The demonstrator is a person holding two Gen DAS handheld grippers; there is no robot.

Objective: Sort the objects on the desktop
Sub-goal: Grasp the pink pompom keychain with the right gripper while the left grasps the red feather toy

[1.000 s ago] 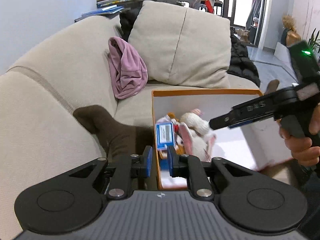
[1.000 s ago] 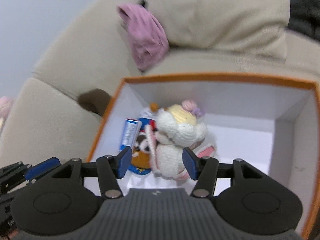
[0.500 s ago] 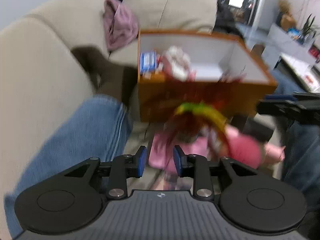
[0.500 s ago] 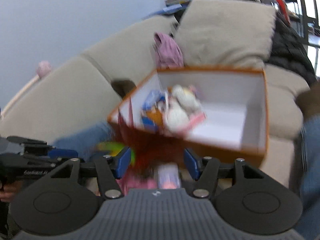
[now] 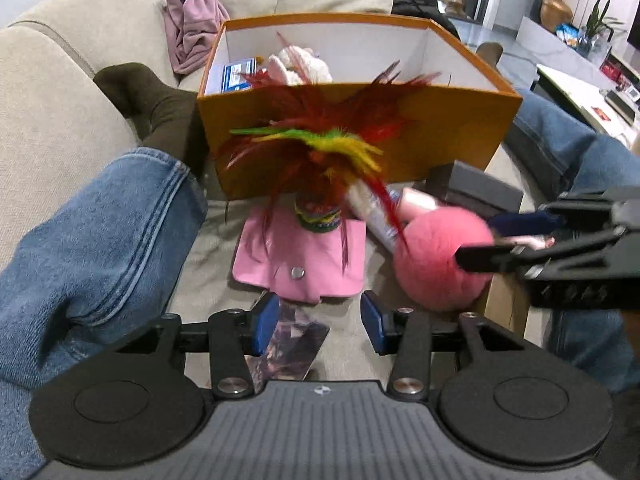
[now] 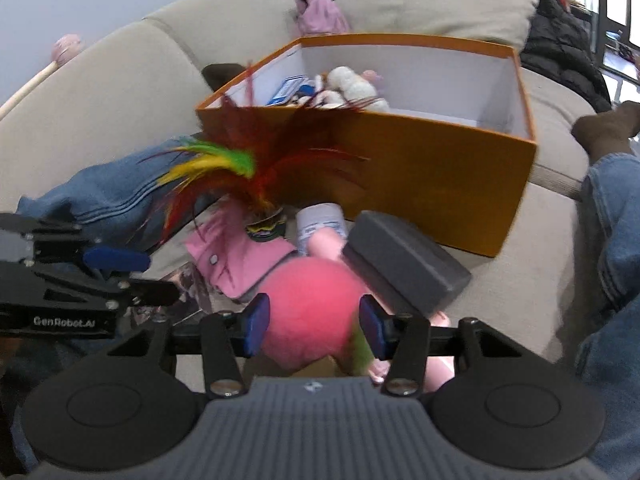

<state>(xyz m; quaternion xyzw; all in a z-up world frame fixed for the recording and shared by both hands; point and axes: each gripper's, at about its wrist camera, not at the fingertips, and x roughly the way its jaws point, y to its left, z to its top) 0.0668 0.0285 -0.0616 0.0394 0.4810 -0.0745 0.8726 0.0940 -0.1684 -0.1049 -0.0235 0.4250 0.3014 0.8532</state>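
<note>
An orange box (image 5: 460, 128) (image 6: 440, 172) stands on the sofa and holds a white plush toy (image 5: 300, 68) (image 6: 352, 88) and a blue-and-white packet (image 5: 239, 74) (image 6: 290, 88). In front of it lie a feather shuttlecock (image 5: 320, 152) (image 6: 256, 176), a pink pouch (image 5: 300, 260) (image 6: 236, 264), a white tube (image 5: 372, 212) (image 6: 320, 224), a dark grey case (image 6: 404, 264) and a pink plush ball (image 5: 440, 260) (image 6: 312, 312). My left gripper (image 5: 316, 320) is open, just short of the pouch. My right gripper (image 6: 312, 322) is open with its fingers either side of the pink ball.
The person's jeans-clad legs (image 5: 92, 248) (image 6: 612, 248) flank the pile on both sides. A photo card (image 5: 288, 344) lies under my left fingers. A mauve cloth (image 5: 192, 28) and a beige cushion (image 6: 436, 4) lie behind the box.
Both grippers pulled back from over the box and came down to the pile in front of it. The left jaws opened wider. The right fingers now straddle the pink ball.
</note>
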